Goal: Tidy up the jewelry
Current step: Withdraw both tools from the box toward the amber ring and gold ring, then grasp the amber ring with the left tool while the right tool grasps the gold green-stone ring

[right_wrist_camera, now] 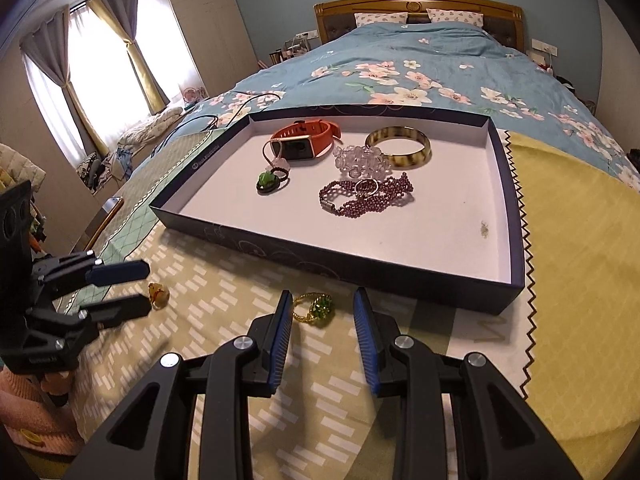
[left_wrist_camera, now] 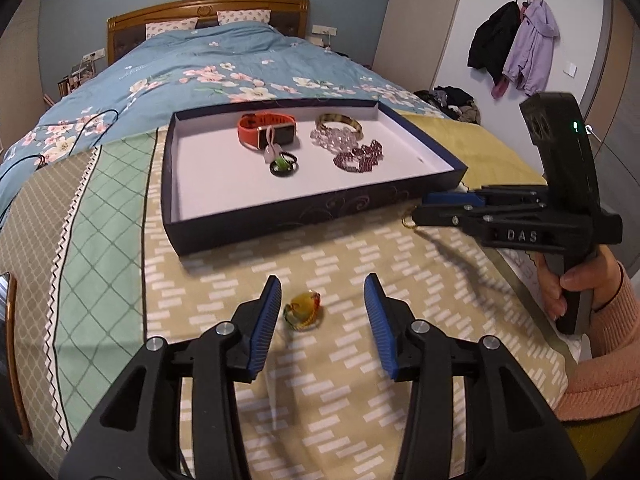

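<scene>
navy tray (right_wrist_camera: 400, 276): one, holding one orange watch (right_wrist_camera: 304, 136), one bangle (right_wrist_camera: 400, 146), one purple bead bracelet (right_wrist_camera: 364, 198).
rings on blanket: two, one amber ring (left_wrist_camera: 303, 309), one green ring (right_wrist_camera: 316, 307), beside tray's near edge.
left gripper (left_wrist_camera: 322, 300): spread wide around amber ring.
right gripper (right_wrist_camera: 322, 312): parted around green ring.

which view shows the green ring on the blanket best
The right wrist view. The green ring lies just ahead of the open right gripper, its gold band and green beads plain to see. In the left wrist view only a sliver of gold shows beside the right gripper's fingertips, which hide the rest.
</scene>
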Motion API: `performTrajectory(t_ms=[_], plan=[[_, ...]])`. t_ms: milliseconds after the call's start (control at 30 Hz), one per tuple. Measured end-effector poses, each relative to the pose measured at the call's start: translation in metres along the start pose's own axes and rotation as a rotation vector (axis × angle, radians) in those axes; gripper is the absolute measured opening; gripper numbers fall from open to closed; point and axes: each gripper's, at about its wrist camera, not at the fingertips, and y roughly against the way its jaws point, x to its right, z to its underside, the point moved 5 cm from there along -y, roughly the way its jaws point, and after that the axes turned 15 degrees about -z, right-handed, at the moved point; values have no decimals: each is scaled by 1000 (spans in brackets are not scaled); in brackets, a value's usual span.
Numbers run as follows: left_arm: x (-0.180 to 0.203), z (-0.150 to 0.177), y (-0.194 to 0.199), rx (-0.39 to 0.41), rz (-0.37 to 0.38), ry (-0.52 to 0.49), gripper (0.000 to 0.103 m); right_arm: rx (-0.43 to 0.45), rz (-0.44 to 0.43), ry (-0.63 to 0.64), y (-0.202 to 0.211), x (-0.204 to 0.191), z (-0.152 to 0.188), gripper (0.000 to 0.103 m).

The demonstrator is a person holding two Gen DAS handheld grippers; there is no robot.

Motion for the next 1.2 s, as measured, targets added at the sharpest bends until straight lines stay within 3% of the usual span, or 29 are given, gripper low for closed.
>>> performTrajectory(t_ms=[333,400,567,833,1200], plan=[[-2,1,-11,-51,-13,7,41,-13,5,0,-4,-1,-1,26],[-2,1,-15,-67,-13,6,39,-19,4,2,-5,-1,0,17],[0,2,-18,-73,-16,-1,31,-24,8,8,-3,-1,1,10],[2,4,-19,-74,-12,8,16,-13,4,0,3,1,4,9],[8,6,-17,-68,-1,8,15,10,1,-20,17,2,15,9]])
